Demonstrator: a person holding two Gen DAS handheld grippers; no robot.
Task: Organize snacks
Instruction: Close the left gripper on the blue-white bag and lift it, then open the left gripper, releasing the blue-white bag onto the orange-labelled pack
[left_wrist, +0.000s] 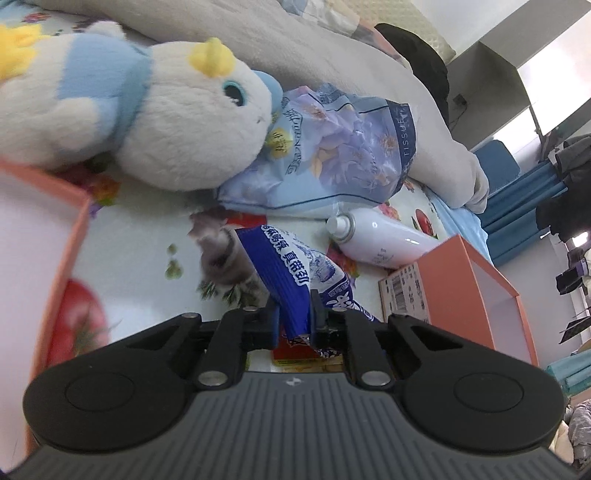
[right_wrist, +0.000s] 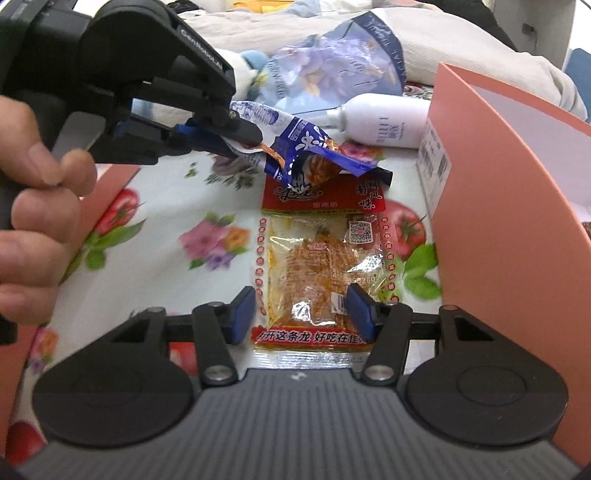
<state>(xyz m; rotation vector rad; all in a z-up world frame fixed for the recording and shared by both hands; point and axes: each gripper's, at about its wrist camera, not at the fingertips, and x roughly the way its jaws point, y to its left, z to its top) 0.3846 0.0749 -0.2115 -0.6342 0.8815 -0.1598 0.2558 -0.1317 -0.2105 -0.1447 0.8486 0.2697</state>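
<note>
The blue-and-white snack packet (left_wrist: 291, 273) is pinched at one crumpled end between the blue pads of the left gripper (left_wrist: 294, 322), whose jaws are drawn together tight on the wrapper; in the right wrist view that packet (right_wrist: 295, 144) hangs off the tips of the left gripper (right_wrist: 236, 138) just above the flowered bedsheet (right_wrist: 166, 206), its loose end drooping onto the top edge of a second snack. That second one, a clear packet with a red header (right_wrist: 321, 258) and an orange spicy strip inside, lies flat on the sheet, lengthwise toward the camera. The right gripper (right_wrist: 301, 314) straddles its near end with a blue pad (right_wrist: 243, 314) on either side: the right pad meets the packet's edge, the left one stands just beside its margin, so the jaws are apart and not yet pressing. A hand (right_wrist: 37, 221) wraps the handle of the left tool at the left edge of the view. An orange box (right_wrist: 480, 177) with a pale inside stands to the right of the packets, another orange box wall (left_wrist: 55, 258) to the left. Beyond them, toward the far side of the bed, lie a white bottle (left_wrist: 384, 240) on its side, a blue flowered tissue pack (left_wrist: 332, 155), and a white plush toy (left_wrist: 147, 118) with a blue scarf resting against a beige blanket (left_wrist: 332, 62).
</note>
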